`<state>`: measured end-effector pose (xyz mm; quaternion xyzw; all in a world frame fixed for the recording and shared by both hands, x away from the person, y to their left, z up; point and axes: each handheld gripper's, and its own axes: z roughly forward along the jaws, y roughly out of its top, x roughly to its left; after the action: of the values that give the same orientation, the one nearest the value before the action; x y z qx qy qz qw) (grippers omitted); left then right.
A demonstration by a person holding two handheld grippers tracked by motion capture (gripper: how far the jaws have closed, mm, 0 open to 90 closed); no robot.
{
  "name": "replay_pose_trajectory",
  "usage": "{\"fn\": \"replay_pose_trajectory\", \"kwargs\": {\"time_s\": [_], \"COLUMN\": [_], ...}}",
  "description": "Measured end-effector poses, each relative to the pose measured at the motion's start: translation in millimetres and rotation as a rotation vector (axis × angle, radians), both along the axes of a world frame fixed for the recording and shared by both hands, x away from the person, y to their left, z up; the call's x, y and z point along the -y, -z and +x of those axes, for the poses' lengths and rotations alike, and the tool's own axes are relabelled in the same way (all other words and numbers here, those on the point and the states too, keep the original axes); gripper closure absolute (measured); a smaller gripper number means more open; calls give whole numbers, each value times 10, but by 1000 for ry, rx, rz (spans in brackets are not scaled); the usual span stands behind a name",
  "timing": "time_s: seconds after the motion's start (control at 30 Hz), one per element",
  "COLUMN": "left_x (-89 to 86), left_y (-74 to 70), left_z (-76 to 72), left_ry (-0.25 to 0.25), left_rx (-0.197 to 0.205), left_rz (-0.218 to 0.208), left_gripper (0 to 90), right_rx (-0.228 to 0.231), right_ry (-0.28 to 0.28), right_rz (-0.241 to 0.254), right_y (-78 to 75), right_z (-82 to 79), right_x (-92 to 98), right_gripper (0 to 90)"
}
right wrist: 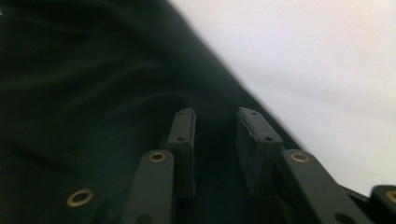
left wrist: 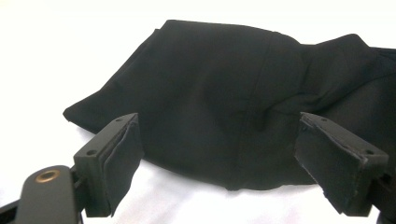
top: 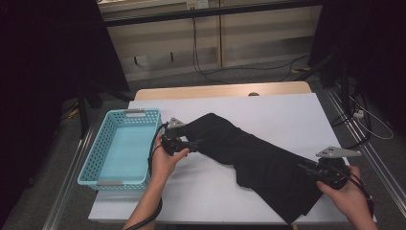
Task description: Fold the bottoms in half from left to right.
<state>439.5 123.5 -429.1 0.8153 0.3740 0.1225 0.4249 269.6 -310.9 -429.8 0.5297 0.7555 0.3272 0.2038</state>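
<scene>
The black folded fabric garment point(top: 253, 158) is lying diagonally on the white table point(top: 287, 115), beside the turquoise perforated plastic basket point(top: 91, 160). The left gripper point(left wrist: 219, 154) is standing released, jaws straddling the cloth's end. The right gripper point(right wrist: 215, 140) is standing slightly parted over the cloth, pinching nothing. Risk: either grab may be catching only the top layer, undoing the fold. No readable markings are showing.

Both forearms are bare, with no sleeve in the high view. The left gripper point(top: 197, 143) and the right gripper point(top: 306, 168) are black, each topped by a grey three-cornered plate and trailing a black cable. Their jaws are flat black blocks with dark pads, small screws and brass-ringed pivot holes.
</scene>
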Motion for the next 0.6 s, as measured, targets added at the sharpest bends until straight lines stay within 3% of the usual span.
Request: {"fn": "replay_pose_trajectory", "kwargs": {"time_s": [0.1, 0.23, 0.27, 0.33, 0.5, 0.6], "left_x": [12, 25, 25, 25, 17, 4], "left_y": [-5, -9, -12, -19, -33, -36], "left_z": [0, -3, -3, -2, -4, -5], "left_ry": [7, 8, 8, 11, 8, 3], "left_rx": [1, 1, 5, 9, 10, 8], "left_rz": [-2, -5, -1, 2, -6, -11], "left_gripper": [156, 155, 155, 155, 155, 155], "right_rx": [-18, -66, -55, -60, -59, -5], "right_ry": [-29, -49, -39, -45, -27, 16], "right_rz": [13, -32, -46, -45, -19, -5], "right_y": [57, 166, 183, 155, 99, -14], "right_z": [-79, -122, -114, -110, -131, -160], "right_x": [-100, -178, -183, -159, 6, 182], "right_gripper": [604, 583, 637, 868, 886, 885]}}
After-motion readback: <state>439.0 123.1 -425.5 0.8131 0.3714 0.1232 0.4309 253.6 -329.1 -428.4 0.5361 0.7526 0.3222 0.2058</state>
